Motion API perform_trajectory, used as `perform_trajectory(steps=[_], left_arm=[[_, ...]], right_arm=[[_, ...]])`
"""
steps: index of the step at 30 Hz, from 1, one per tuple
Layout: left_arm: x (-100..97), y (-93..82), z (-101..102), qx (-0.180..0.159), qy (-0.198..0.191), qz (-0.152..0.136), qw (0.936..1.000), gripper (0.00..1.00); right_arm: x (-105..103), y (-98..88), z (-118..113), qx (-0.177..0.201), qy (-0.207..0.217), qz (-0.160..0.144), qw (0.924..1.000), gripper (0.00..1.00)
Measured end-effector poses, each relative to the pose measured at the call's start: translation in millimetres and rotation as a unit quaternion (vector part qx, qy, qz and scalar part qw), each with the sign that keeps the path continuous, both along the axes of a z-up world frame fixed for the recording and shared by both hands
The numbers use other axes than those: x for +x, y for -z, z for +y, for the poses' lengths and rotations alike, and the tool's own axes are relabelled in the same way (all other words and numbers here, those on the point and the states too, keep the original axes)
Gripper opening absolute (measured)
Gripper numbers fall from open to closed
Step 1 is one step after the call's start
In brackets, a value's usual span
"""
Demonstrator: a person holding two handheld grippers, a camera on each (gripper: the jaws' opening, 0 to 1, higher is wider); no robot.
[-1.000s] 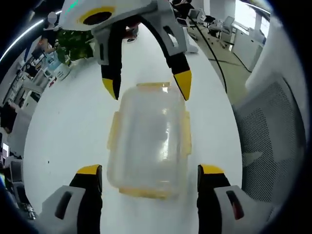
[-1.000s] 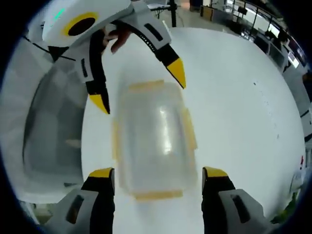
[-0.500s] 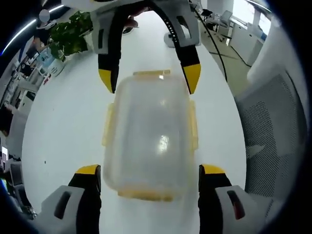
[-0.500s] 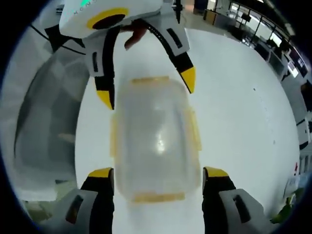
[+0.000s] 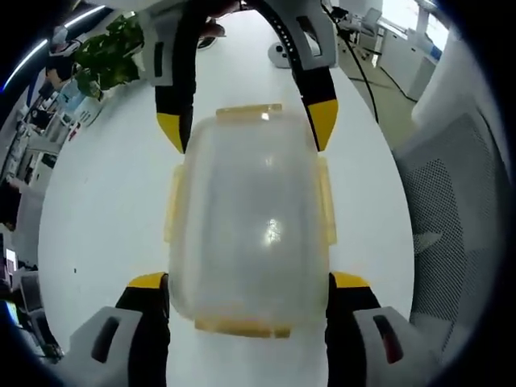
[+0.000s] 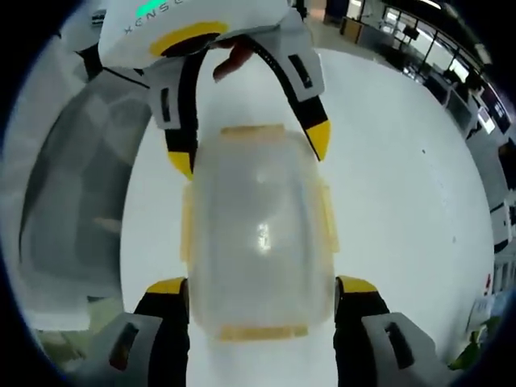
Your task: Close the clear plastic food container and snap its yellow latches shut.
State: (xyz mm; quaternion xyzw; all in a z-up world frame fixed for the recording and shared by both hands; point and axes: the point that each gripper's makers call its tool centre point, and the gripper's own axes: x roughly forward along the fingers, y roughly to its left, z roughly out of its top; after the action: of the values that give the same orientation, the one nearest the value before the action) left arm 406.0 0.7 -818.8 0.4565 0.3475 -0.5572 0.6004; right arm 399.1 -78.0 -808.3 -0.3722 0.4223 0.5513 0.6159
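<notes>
Our left tool (image 5: 246, 282) and right tool (image 6: 262, 286) face each other across a white table (image 5: 105, 201), each with jaws spread wide around one end of the clear plastic food container (image 5: 248, 222). The container lies flat with its lid on, its long axis running straight from one tool to the other, so each view looks down its length. Yellow latches (image 5: 325, 201) stick out along its long sides and ends. In the left gripper view we see a potted plant (image 5: 109, 56) and a mesh chair (image 5: 451, 210) beyond the table edge. In the right gripper view we see a person's fingers (image 6: 235, 58) behind the opposite tool, and grey mesh to the left.
</notes>
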Motion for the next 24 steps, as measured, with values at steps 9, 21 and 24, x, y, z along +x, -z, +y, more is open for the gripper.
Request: perform_trajectory(steps=[9, 21, 24], left_arm=[[0.3, 0.1, 0.2, -0.007, -0.003, 0.001, 1.0000, 0.80], [-1.9, 1.0, 6.3, -0.010, -0.005, 0.000, 0.9999, 0.81], [-3.1, 1.3, 11.3, -0.011, -0.005, 0.000, 0.9999, 0.81]], right_arm=[[0.3, 1.0, 0.2, -0.002, 0.002, -0.003, 1.0000, 0.74], [-2.2, 1.7, 6.5, -0.003, 0.002, -0.005, 1.0000, 0.74], [-3.5, 2.0, 11.9, -0.002, 0.001, -0.005, 1.0000, 0.74]])
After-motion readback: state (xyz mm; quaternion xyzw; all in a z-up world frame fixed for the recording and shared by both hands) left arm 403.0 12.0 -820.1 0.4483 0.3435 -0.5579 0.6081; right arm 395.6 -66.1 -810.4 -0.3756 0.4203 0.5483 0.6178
